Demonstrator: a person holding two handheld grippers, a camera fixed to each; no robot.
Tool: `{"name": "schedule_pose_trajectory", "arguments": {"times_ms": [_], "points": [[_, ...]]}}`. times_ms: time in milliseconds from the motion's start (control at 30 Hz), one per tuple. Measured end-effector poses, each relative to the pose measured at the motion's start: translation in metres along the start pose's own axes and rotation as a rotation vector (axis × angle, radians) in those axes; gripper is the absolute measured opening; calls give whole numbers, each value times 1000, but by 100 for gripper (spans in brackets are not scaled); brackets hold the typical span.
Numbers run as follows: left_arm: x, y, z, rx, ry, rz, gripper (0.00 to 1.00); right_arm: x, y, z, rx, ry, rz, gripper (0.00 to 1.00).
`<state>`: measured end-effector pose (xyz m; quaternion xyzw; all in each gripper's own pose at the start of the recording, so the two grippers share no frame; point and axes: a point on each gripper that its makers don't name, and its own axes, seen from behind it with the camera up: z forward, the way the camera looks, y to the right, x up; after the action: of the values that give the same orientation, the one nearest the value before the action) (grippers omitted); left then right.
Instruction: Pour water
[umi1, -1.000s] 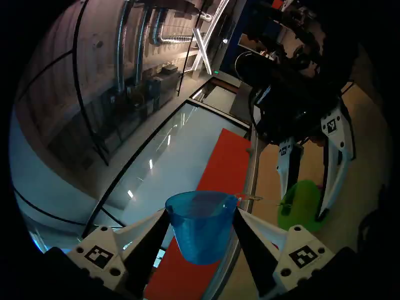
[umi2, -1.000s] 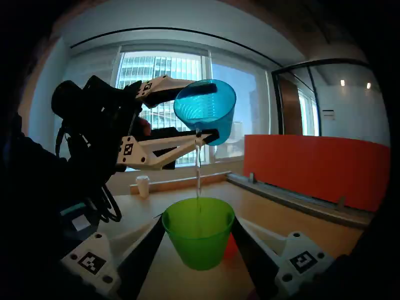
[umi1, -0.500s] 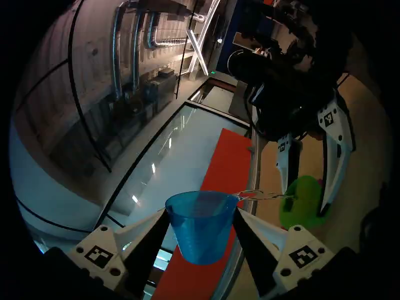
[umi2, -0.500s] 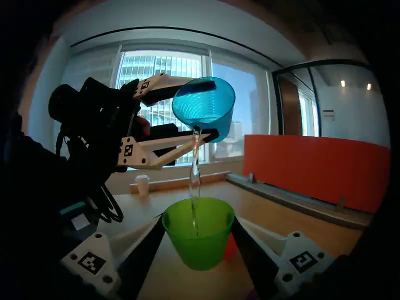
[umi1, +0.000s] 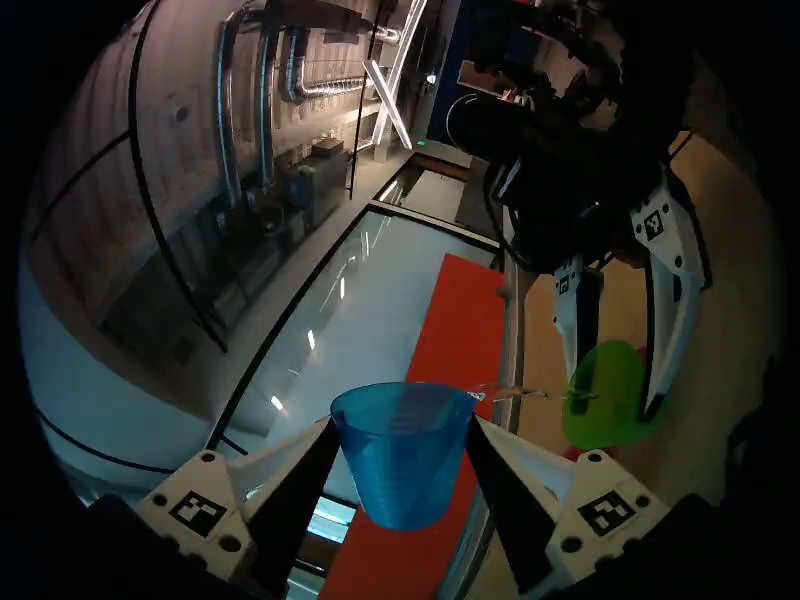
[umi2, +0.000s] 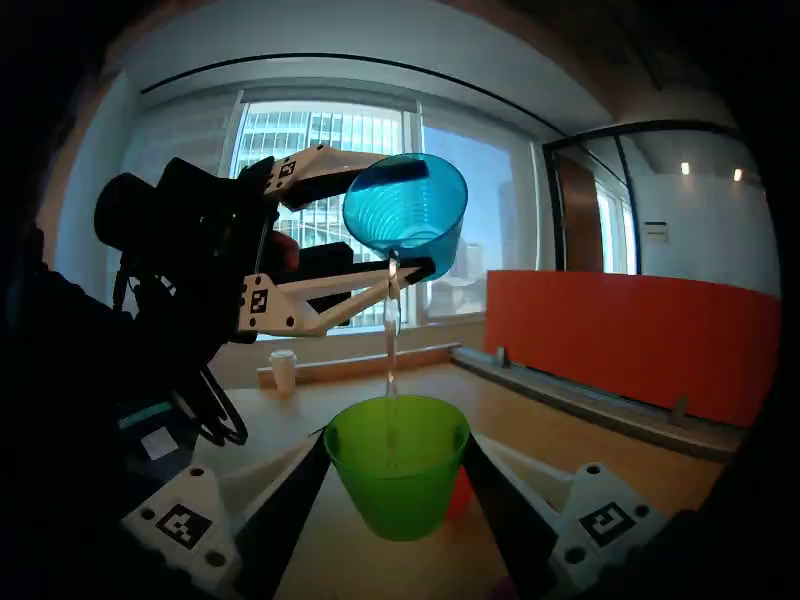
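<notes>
My left gripper is shut on a blue translucent cup, tipped far over on its side. In the right gripper view that blue cup hangs high, held by the left gripper, and a thin stream of water falls from its rim. The stream lands in a green cup, upright, with my right gripper shut on it just above the wooden table. From the left gripper view the green cup sits off to the right between the right gripper's fingers.
A red partition runs along the table's right side. A small white paper cup stands by the window sill. A person's dark sleeve and cables crowd the left. Large windows lie behind.
The blue cup has tilted slightly further and shifted a little left. The water stream keeps running, thicker half a second ago and thinner now. The green cup has stayed put.
</notes>
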<state>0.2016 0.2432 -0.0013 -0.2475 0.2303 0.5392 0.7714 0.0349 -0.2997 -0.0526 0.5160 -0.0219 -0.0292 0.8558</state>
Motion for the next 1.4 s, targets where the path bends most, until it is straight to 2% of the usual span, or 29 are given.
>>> {"name": "schedule_pose_trajectory", "arguments": {"times_ms": [667, 1100, 1400], "points": [[3, -7, -1, 9, 11, 81, 86, -1, 3, 0, 0, 1, -2, 92], [10, -7, -3, 9, 16, 126, 86, 2, 4, 0, -1, 4, -6, 92], [14, -15, -1, 17, 18, 170, 86, 4, 7, 0, -4, 6, -7, 92]]}}
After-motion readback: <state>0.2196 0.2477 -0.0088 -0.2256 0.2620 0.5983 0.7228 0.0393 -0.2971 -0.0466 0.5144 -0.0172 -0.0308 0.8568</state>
